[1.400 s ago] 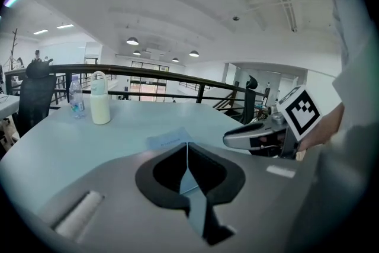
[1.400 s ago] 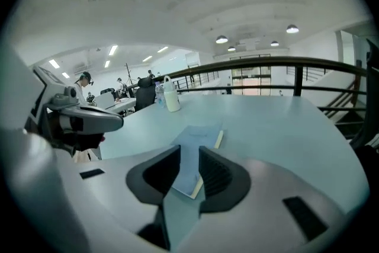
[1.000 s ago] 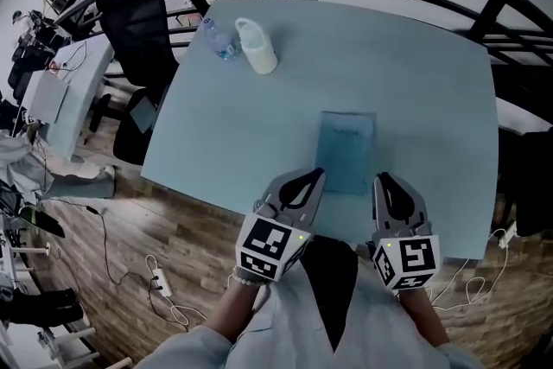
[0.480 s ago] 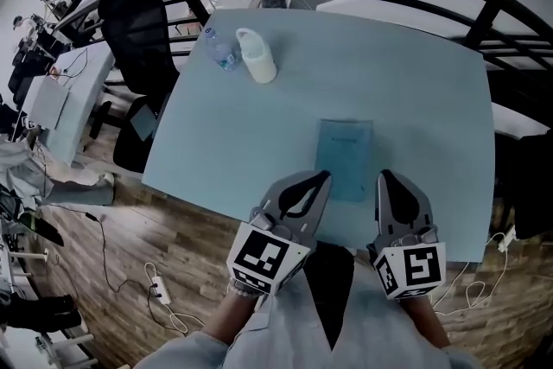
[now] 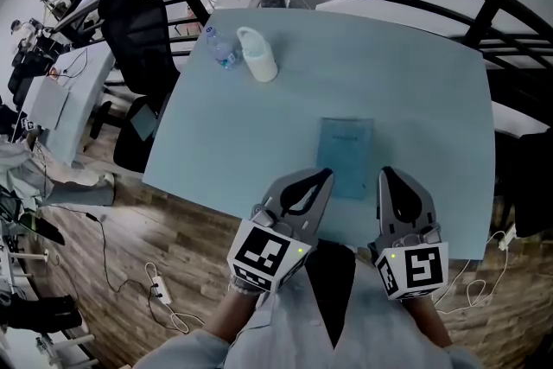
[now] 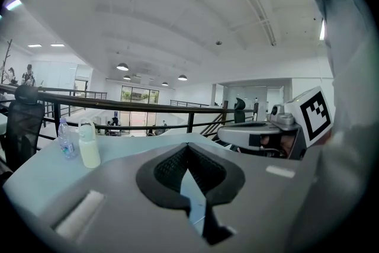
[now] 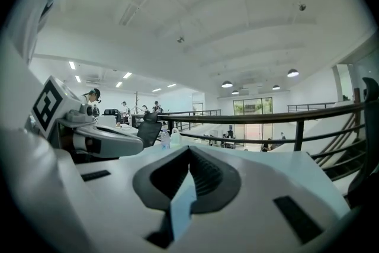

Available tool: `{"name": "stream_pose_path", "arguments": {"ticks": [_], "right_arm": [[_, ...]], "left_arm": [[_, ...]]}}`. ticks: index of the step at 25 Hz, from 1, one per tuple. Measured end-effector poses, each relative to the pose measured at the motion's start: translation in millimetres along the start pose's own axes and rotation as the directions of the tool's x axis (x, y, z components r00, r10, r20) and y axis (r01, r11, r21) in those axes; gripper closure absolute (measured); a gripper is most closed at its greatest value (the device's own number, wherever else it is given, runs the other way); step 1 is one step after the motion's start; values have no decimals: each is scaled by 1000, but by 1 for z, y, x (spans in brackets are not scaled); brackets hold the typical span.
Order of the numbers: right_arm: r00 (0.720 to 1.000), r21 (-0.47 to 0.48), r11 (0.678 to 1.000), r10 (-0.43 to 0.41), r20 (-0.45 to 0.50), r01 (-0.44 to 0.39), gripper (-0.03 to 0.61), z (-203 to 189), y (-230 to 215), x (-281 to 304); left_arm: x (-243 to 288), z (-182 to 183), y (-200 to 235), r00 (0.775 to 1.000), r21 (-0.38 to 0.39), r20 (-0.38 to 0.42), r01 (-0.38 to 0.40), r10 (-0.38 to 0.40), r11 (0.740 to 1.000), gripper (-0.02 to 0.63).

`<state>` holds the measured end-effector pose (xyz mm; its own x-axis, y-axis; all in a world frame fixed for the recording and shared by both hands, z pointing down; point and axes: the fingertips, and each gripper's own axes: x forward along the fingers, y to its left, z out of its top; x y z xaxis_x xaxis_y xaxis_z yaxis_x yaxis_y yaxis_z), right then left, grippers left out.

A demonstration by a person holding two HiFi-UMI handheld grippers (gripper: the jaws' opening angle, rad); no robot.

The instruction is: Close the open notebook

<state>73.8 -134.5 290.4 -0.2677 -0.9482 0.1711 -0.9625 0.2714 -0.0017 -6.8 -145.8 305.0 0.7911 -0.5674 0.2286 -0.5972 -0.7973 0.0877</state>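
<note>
Notebook (image 5: 346, 155) lies flat on table (image 5: 415, 82), cover looks closed; task seems done. Left claw (image 5: 325, 175) and right claw (image 5: 386, 173) are shut, empty; next, just retreat.

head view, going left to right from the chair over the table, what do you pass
black office chair → clear water bottle → white bottle → blue notebook

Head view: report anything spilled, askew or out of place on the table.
Nothing stands out. The notebook lies closed and flat on the table, near its front edge; the water bottle and the white bottle stand upright at the far left corner. No spill shows.
</note>
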Motion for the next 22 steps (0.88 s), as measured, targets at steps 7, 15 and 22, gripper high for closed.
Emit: {"name": "stream_pose_path", "arguments": {"ticks": [7,15,22], "right_arm": [[1000,-7,1000,5,-2,-5,577,5,5,-2],[1000,-18,1000,10,-13,-10,577,3,10,-4],[1000,-24,1000,13,-16,-13,577,4,13,-6]], "left_arm": [[-8,-2,3,1000,-13,-2,-11,10,1000,609],[-12,-3,4,1000,-10,7,-16,16,1000,609],[-16,-3,3,1000,-10,8,-13,13,1000,609]]}}
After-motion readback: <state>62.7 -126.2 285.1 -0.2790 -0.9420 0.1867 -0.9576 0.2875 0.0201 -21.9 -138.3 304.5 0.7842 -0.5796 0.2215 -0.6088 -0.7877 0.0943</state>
